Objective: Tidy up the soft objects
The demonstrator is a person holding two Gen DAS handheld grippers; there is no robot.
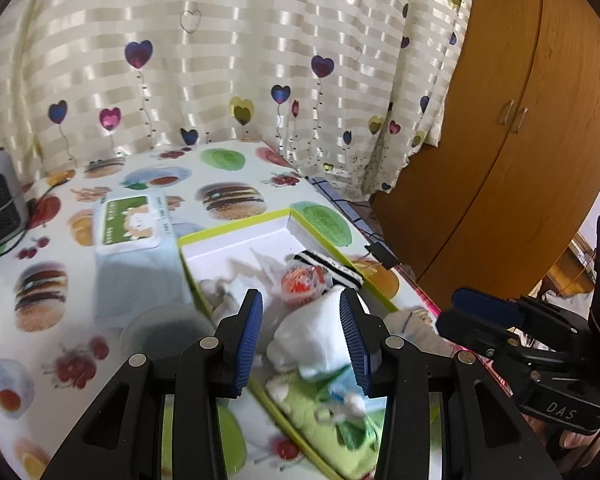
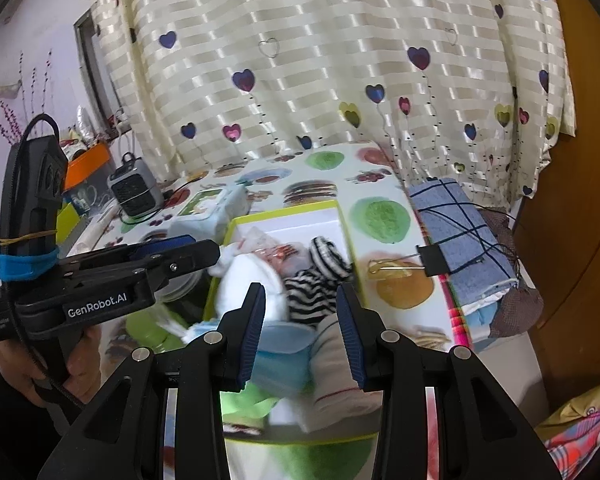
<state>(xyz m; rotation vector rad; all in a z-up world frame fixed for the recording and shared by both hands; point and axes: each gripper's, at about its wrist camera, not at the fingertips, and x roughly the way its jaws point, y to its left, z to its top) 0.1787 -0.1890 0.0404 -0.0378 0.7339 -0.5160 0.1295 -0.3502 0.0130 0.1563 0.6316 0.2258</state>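
The left gripper (image 1: 302,336) is hovering over the near part of a white box (image 1: 260,236) with a lime rim, sitting on a food-print tablecloth (image 1: 40,280). Its jaws are standing spread; a white sock (image 1: 312,340) is lying between them, close against the right pad, but whether that pad is touching it cannot be told, and the left pad is standing clear. Only the left view is showing an orange wrapped item (image 1: 298,282) deeper in the box, and a tissue pack (image 1: 130,224) lying just left of the box.

The right gripper (image 2: 300,336) is also hanging over the near end of the box (image 2: 300,216), jaws apart and pressing nothing. Below them, a light blue cloth (image 2: 284,344) and a pale rolled sock (image 2: 340,364) are lying in the box. This view alone is showing the striped sock (image 2: 320,276) fully, bunched against the right wall, plus a blue checked towel (image 2: 456,232) at the table's right edge held by a binder clip (image 2: 432,260). A small heater (image 2: 134,190) is sitting at the far left.
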